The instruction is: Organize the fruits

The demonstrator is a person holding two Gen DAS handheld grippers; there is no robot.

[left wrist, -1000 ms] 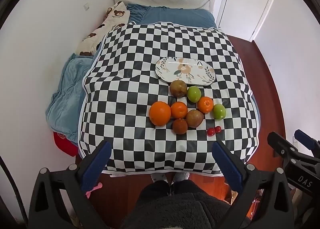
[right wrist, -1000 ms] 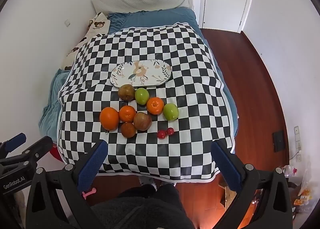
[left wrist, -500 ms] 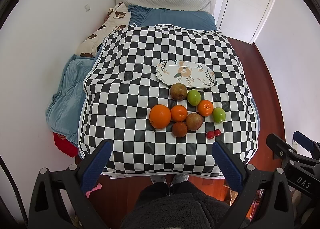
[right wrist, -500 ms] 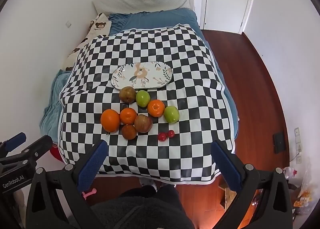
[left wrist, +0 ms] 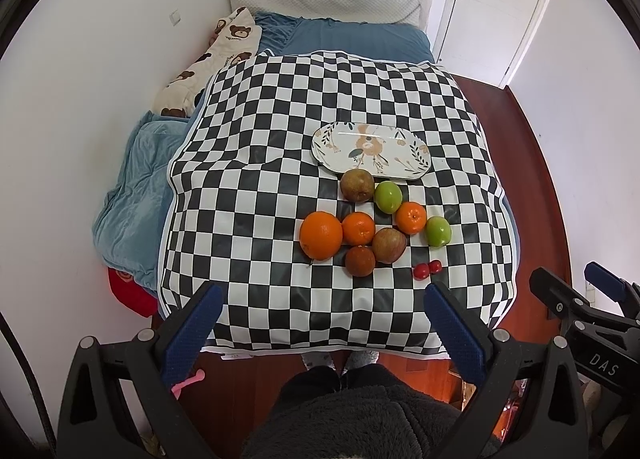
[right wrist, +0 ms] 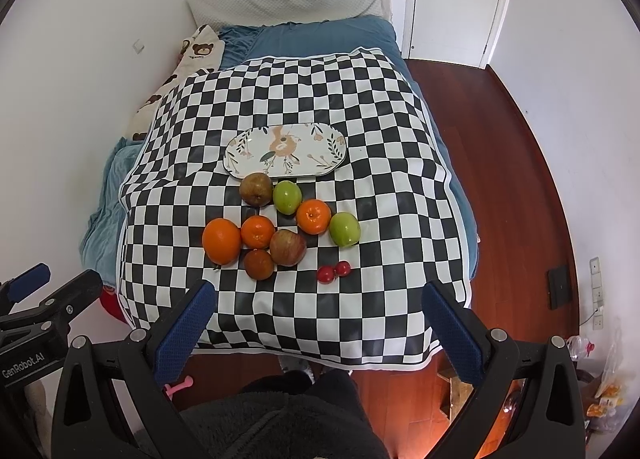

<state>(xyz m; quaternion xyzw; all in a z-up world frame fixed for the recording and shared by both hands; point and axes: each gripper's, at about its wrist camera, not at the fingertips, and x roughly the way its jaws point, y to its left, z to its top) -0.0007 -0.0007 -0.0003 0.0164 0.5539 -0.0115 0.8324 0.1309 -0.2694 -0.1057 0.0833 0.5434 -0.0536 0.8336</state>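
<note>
Both cameras had drifted slightly back. The left gripper (left wrist: 320,323) and right gripper (right wrist: 320,319) hung spread and empty; fruit clustered just before the bare floral plate (right wrist: 244,157). Next, probably a first pick.

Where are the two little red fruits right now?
In the right wrist view, the two red fruits lie on the checkered cloth nearest the camera, right of the apple, below the green fruit.

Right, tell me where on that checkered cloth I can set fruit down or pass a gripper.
The oval plate is bare. The checkered cloth is free beyond the plate toward the pillow, left of the big orange, and right of the green apple. The near strip in front of the cherries is open too. The fruit cluster below the plate is crowded, pieces touching.
</note>
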